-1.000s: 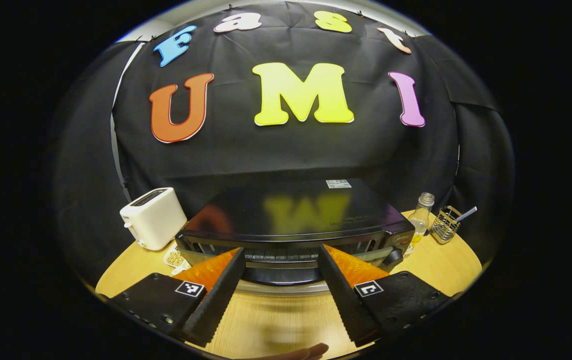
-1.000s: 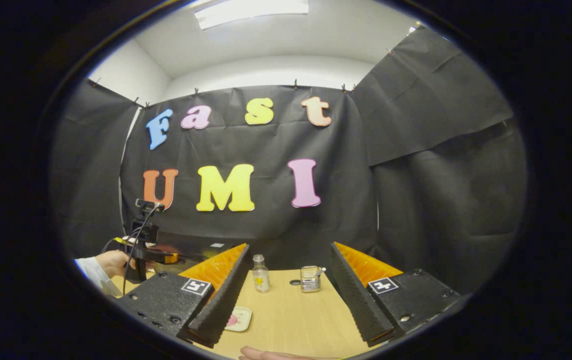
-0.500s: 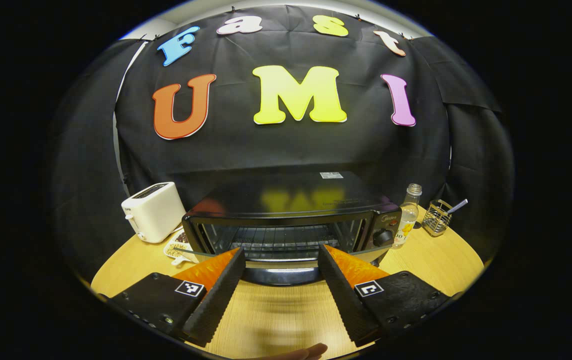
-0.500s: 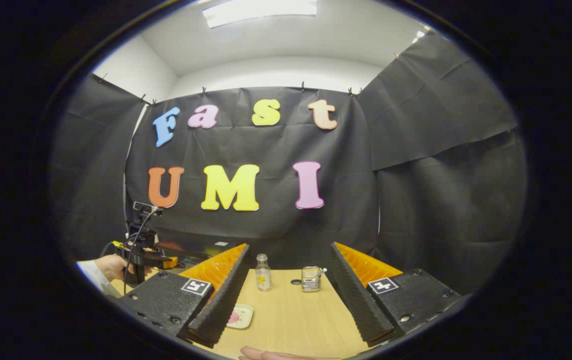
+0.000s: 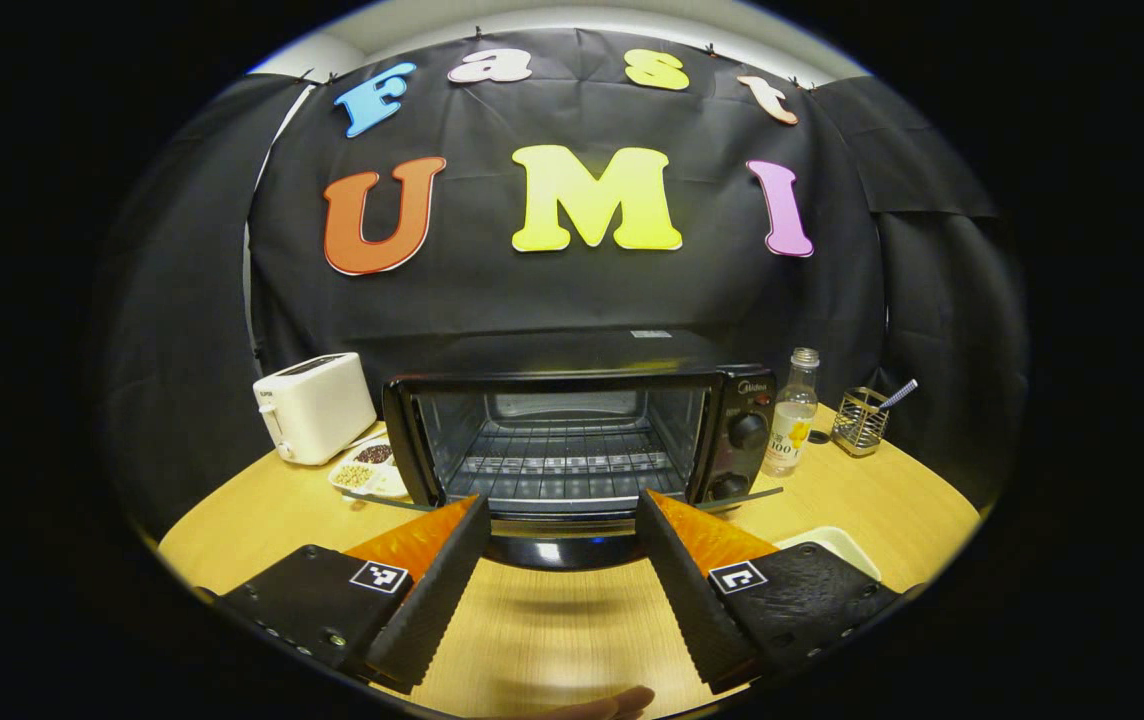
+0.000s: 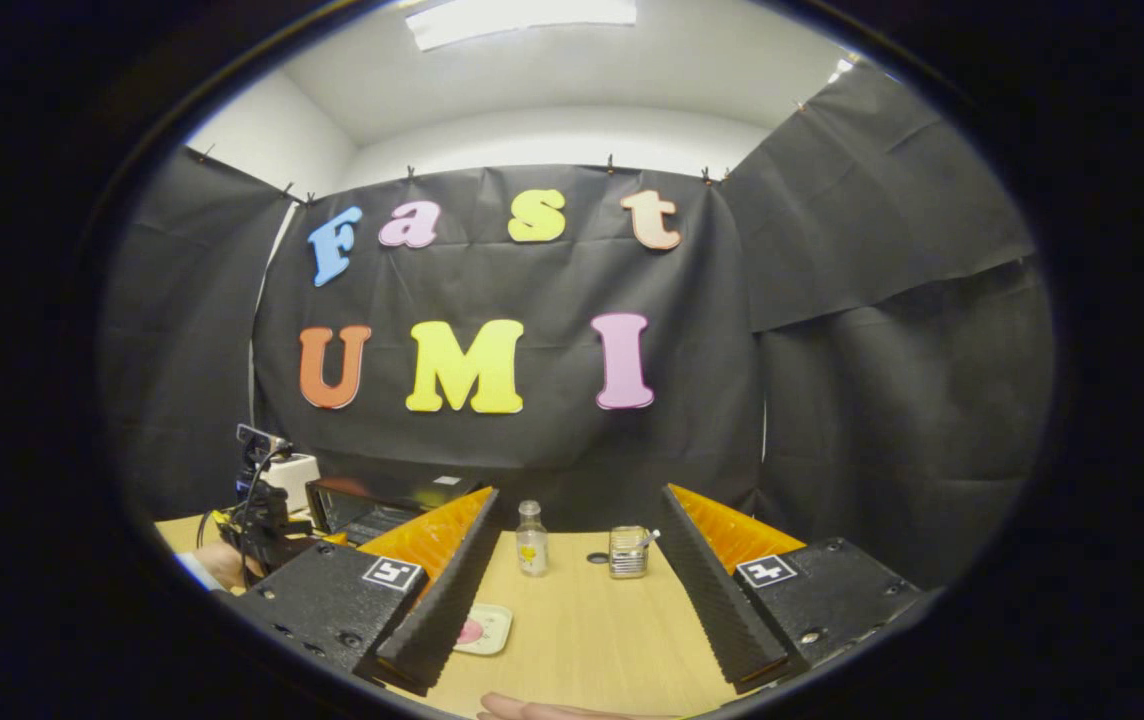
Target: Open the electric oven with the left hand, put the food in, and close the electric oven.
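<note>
The black electric oven (image 5: 744, 402) stands open at the table's centre, its wire rack (image 5: 562, 465) bare. The glass door hangs down toward me, and its dark handle (image 5: 560, 552) lies low between the fingers of my left gripper (image 5: 560, 500), which are spread wide and do not press on it. My right gripper (image 6: 577, 492) is open above the table with nothing in it. A small plate with pink food (image 6: 480, 630) lies just beside its left finger (image 6: 442, 590). In the right gripper view, the oven (image 6: 372, 505) and the other gripper (image 6: 262, 500) are at far left.
A white toaster (image 5: 312, 405) and a divided dish of beans (image 5: 367, 470) sit left of the oven. A glass bottle (image 5: 794, 415) and a wire holder (image 5: 857, 420) stand to its right. A white dish's rim (image 5: 832, 540) lies by my left gripper's right finger.
The oven door has swung down from nearly closed to fully open as my left gripper dropped and drew back. The right gripper has barely shifted.
</note>
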A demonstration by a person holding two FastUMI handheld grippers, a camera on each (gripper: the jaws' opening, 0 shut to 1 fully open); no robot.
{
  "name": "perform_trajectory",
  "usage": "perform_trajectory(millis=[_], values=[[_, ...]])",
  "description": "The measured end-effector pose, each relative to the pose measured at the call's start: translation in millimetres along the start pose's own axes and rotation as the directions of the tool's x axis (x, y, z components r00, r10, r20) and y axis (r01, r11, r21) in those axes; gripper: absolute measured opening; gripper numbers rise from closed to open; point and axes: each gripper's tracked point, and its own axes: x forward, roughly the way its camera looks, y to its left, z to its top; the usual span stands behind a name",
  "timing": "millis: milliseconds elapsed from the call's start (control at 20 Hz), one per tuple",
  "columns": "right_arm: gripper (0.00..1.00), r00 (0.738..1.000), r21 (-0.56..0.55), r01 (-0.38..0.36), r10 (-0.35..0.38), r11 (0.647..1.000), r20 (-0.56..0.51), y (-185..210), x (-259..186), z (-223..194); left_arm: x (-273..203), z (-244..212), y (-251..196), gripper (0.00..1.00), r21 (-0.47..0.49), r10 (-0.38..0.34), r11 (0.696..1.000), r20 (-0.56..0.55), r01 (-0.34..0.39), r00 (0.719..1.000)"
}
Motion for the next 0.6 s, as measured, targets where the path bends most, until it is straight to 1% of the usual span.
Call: perform_trajectory(millis=[300,500,600], values=[[0.95,1.0,-0.004,0.001,-0.001,1.0,-0.009,3,2,-3,-15,-32,-3,0.93,0.005,0.005,1.0,-0.013,-0.005,1.0],[0.95,1.0,-0.016,0.003,-0.004,1.0,-0.015,8,5,-6,-21,-56,-4,0.93,0.018,0.008,1.0,-0.055,-0.007,0.998],[0.95,1.0,-0.022,0.003,-0.003,1.0,-0.022,11,7,-9,-23,-71,-4,0.93,0.005,0.0,1.0,-0.086,0.0,0.996]])
